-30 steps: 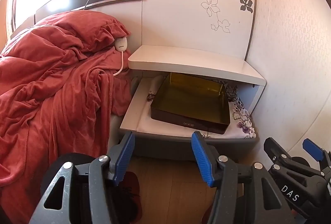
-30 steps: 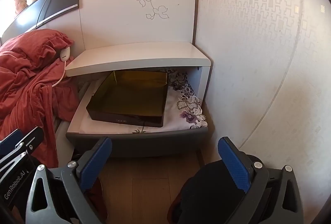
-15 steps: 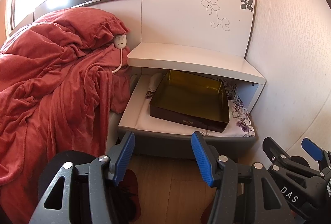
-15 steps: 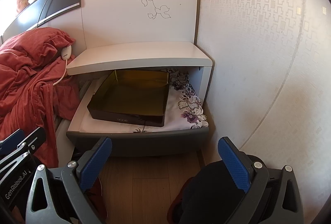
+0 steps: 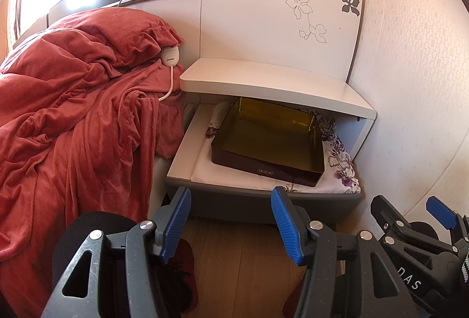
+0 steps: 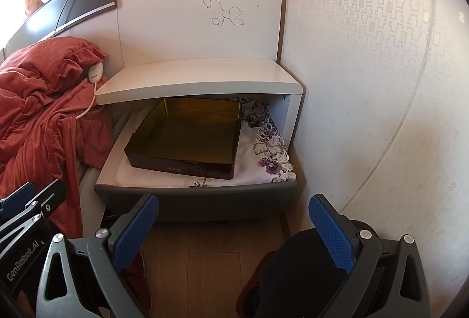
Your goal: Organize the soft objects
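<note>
Both grippers hover short of the open bedside drawer [image 5: 263, 200], left gripper [image 5: 230, 222] and right gripper [image 6: 234, 233] spread and empty. The floral cloth [image 6: 269, 153] lies under the tin tray [image 6: 187, 139]: limp, light, best pinched at its exposed right edge.

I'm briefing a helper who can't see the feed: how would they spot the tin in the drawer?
Find the white bedside cabinet against the wall, right of the red bedding. Its grey drawer stands pulled open, lined with a floral cloth. The tin sits on that cloth: dark, rectangular, lidless, gold inside, apparently empty.
</note>
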`<action>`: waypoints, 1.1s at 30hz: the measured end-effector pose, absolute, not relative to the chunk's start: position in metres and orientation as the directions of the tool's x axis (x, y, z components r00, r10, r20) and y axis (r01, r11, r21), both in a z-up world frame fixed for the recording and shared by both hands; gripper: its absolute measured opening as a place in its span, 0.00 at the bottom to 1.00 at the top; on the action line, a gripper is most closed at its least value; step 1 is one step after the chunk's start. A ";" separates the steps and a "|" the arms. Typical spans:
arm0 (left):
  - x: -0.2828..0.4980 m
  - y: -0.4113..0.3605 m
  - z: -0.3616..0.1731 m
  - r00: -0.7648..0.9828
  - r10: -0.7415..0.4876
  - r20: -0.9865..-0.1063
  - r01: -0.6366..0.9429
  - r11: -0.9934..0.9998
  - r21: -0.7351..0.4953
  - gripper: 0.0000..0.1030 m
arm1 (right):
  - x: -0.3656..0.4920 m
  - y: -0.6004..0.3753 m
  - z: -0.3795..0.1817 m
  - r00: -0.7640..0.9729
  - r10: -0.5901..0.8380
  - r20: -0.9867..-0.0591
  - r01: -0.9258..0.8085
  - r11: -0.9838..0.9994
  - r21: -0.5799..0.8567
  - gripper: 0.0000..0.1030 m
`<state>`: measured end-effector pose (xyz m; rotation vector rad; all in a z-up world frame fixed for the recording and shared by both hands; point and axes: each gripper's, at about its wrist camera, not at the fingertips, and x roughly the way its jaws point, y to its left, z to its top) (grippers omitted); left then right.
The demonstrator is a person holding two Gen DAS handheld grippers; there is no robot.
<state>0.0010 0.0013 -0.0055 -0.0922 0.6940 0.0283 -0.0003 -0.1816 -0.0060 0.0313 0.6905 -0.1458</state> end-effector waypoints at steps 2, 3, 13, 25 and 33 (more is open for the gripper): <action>0.001 0.001 -0.006 0.768 -0.005 -0.640 -0.057 0.995 -0.076 0.56 | 0.000 -0.181 -0.006 0.761 -0.125 -0.637 0.145 0.989 -0.021 1.00; 0.001 0.001 -0.006 0.768 -0.006 -0.640 -0.058 0.995 -0.078 0.56 | -0.001 -0.182 -0.006 0.761 -0.124 -0.636 0.144 0.989 -0.020 1.00; 0.000 0.001 -0.007 0.766 -0.006 -0.643 -0.058 0.995 -0.079 0.56 | -0.001 -0.181 -0.007 0.762 -0.123 -0.636 0.142 0.990 -0.022 1.00; 0.003 0.004 -0.008 0.756 -0.009 -0.654 -0.063 0.994 -0.087 0.56 | -0.001 -0.180 -0.007 0.762 -0.124 -0.635 0.141 0.990 -0.025 1.00; 0.003 0.005 -0.007 0.753 -0.010 -0.658 -0.066 0.994 -0.090 0.56 | -0.001 -0.179 -0.007 0.763 -0.125 -0.635 0.141 0.990 -0.025 1.00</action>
